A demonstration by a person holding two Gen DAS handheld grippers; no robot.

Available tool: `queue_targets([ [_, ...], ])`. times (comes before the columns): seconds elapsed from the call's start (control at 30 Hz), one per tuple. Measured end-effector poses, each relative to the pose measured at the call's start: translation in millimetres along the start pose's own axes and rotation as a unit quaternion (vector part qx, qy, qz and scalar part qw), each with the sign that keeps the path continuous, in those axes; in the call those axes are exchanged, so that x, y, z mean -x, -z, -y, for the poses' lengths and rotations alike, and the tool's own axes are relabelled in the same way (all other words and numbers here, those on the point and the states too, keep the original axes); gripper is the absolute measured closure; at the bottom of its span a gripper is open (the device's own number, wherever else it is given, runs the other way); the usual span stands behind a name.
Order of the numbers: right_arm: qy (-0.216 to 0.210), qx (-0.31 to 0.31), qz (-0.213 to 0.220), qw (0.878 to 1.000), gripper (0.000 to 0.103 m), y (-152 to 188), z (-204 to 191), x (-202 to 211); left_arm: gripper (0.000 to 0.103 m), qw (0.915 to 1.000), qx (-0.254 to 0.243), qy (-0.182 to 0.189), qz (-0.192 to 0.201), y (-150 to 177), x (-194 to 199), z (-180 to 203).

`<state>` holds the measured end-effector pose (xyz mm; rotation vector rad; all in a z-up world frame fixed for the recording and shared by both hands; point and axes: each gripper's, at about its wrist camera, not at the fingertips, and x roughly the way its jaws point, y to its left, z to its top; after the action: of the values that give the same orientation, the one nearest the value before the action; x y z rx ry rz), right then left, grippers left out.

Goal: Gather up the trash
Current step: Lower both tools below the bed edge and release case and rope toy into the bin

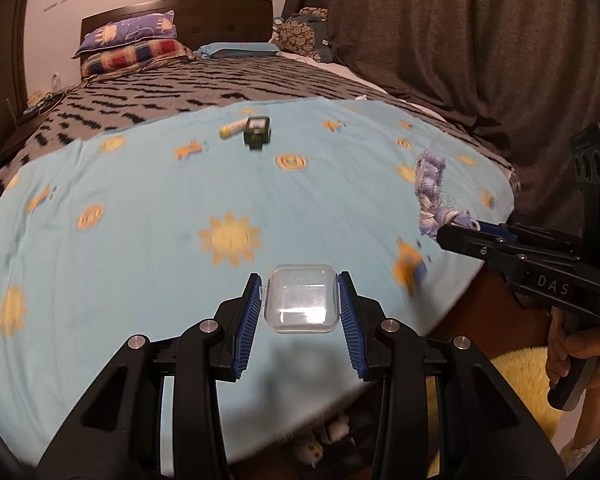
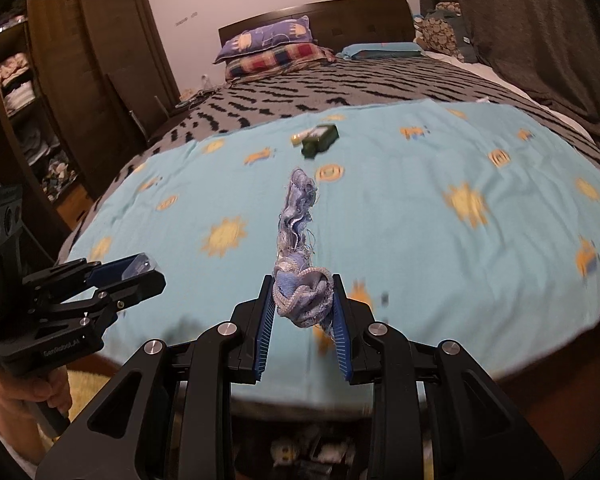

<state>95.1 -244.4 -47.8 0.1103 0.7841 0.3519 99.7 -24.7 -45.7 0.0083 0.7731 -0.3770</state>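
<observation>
Clear case clamped in left tool, frayed cloth pinched in right tool.

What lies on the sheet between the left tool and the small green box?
Nothing: from the left tool, shut on the clear plastic case, to the green box, only bare blue sheet shows, in the left wrist view.

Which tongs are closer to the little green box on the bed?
Neither clearly. The green box lies far up the bed, well ahead of both. The left tongs hold a clear case; the right tongs hold a blue rag whose tip reaches toward the box.
</observation>
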Motion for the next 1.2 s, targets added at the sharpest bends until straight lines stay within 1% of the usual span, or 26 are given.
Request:
queue_targets([
  [0.17, 0.019, 0.003, -0.007, 1.0, 0.075, 40.6, -6.1, 16.1, 0.066, 0.9999, 0.004, -0.005, -0.011, 48.1, 13.6, 17.0],
  [0.27, 0.024, -0.004, -0.021, 0.999, 0.075, 69.0, -6.0, 16.7, 0.066, 0.9997, 0.006, -0.011, -0.02, 72.3, 14.0, 23.4],
  [0.43, 0.026, -0.017, -0.069, 0.997, 0.075, 118.8, 0.5, -0.4, 0.066, 0.9982, 0.012, -0.01, -0.059, 115.0, 0.4, 27.7],
  [0.47, 0.029, -0.017, -0.075, 0.997, 0.075, 124.9, 0.8, -3.1, 0.066, 0.9973, 0.014, -0.011, -0.071, 125.7, -5.2, 27.9],
  [0.6, 0.034, -0.03, -0.1, 0.994, 0.075, 152.6, 4.6, -15.7, 0.066, 0.9948, 0.019, -0.016, -0.099, 151.7, -22.1, 27.7],
  [0.8, 0.022, -0.054, -0.135, 0.989, 0.075, 183.0, 8.3, -34.5, 0.066, 0.9889, 0.035, -0.008, -0.144, 184.5, -53.6, 28.5],
  [0.97, 0.031, -0.057, -0.167, 0.984, 0.075, 202.1, 9.5, -55.0, 0.066, 0.9819, 0.037, -0.001, -0.186, 204.6, -81.0, 27.9],
  [1.2, 0.041, -0.081, -0.216, 0.972, 0.075, 224.3, 21.7, -91.2, 0.066, 0.9707, 0.039, 0.001, -0.237, 228.1, -118.1, 24.3],
])
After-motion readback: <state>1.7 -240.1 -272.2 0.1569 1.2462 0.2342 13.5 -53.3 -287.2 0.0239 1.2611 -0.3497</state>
